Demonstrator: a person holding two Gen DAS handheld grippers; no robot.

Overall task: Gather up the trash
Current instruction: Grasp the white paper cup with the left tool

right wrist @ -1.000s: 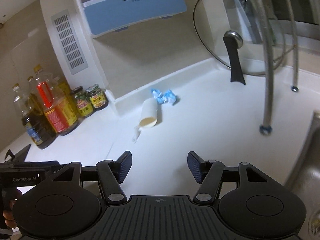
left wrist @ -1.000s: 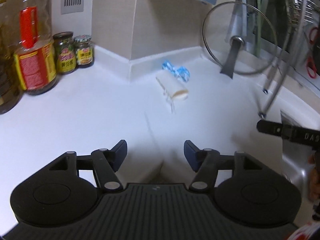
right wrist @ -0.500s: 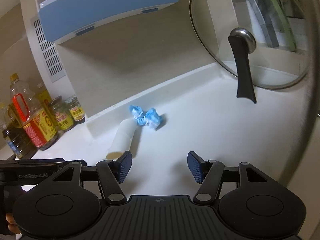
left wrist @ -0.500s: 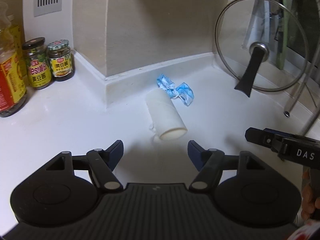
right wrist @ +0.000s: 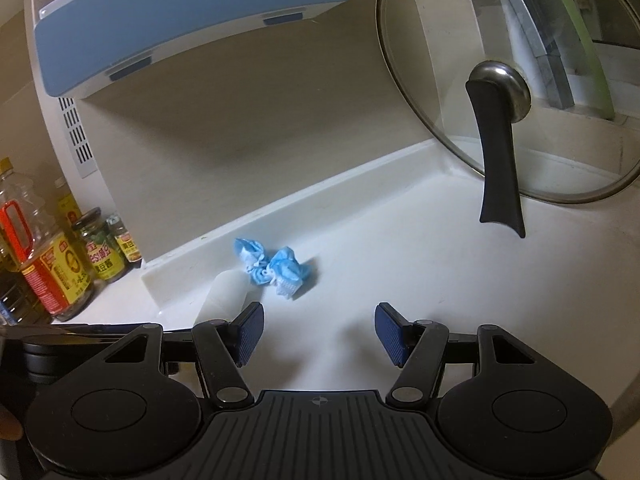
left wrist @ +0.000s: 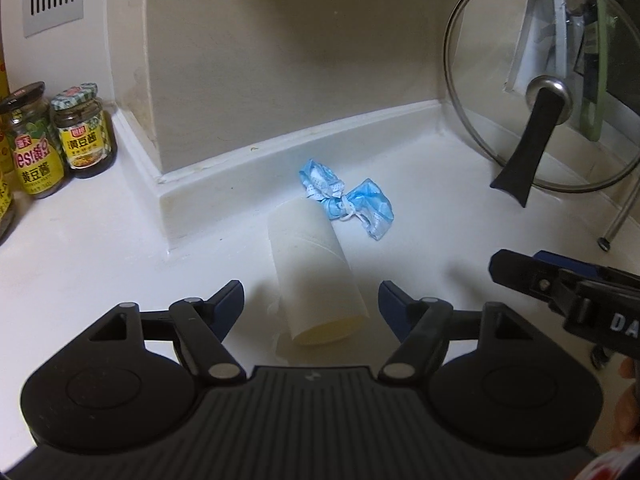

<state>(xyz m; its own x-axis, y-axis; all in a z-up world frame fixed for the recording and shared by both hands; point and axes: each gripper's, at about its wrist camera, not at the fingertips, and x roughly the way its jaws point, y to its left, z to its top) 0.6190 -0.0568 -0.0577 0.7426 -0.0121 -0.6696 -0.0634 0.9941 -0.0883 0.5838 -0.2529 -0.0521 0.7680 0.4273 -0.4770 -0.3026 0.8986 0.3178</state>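
The paper roll, lying at lower centre of the left view between the empty, still-opening left gripper, looks light and crushable, best pinched across its middle, while the soft knotted blue mask lies ahead of the spread right gripper

oil bottle cropped, paper roll half-hidden

- Left wrist view looks down, close, paper roll between its jaws.
- Right wrist view faces shallower, blue mask ahead; both share the glass lid.
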